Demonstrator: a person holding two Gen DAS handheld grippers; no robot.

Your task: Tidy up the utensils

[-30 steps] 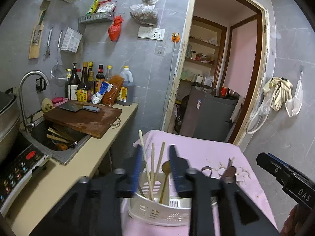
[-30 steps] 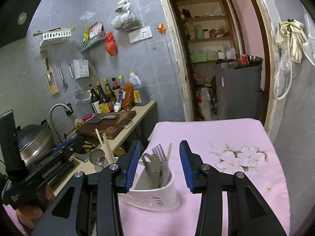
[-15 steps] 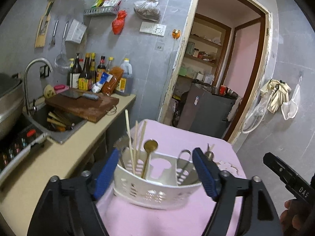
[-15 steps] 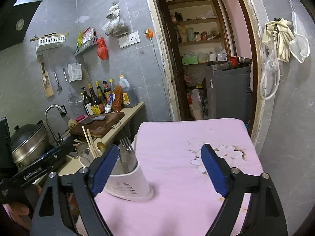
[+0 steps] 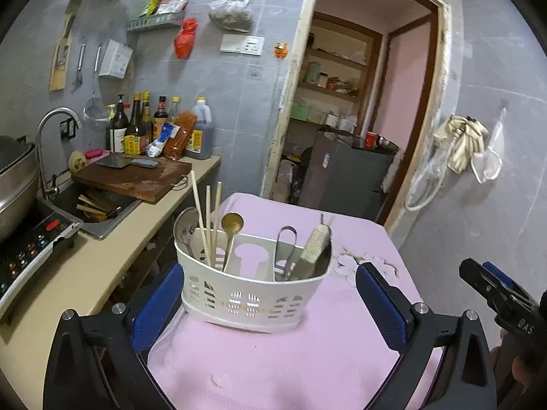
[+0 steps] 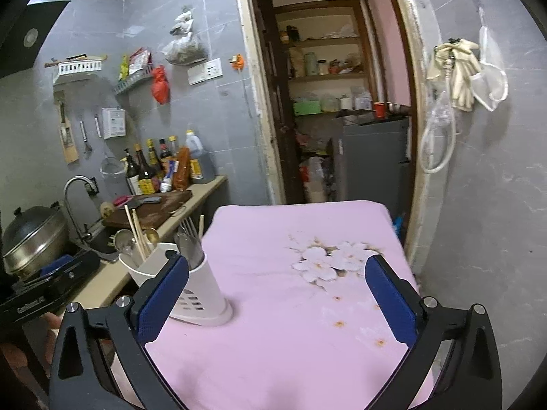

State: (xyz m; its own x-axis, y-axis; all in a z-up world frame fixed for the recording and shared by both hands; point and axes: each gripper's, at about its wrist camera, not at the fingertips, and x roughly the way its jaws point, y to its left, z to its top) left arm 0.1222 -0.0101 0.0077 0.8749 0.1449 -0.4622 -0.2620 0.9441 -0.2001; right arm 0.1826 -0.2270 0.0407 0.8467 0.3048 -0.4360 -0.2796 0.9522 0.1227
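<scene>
We note the pink-clothed counter (image 5: pixel 307 348) carrying a white utensil caddy (image 5: pixel 253 294), upright near its left edge. Left tongs (image 5: pixel 266 302) wide and still opening, the caddy between the pads but untouched. Right tongs (image 6: pixel 278 299) likewise opening wide over bare cloth, with the caddy just behind the left pad. Inside the caddy: chopsticks (image 5: pixel 205 218), a brass spoon (image 5: pixel 232 223), and forks (image 6: pixel 189 239).

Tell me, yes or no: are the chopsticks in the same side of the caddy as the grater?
No: the chopsticks stand at the left end of the caddy, the grater at the right end.
</scene>
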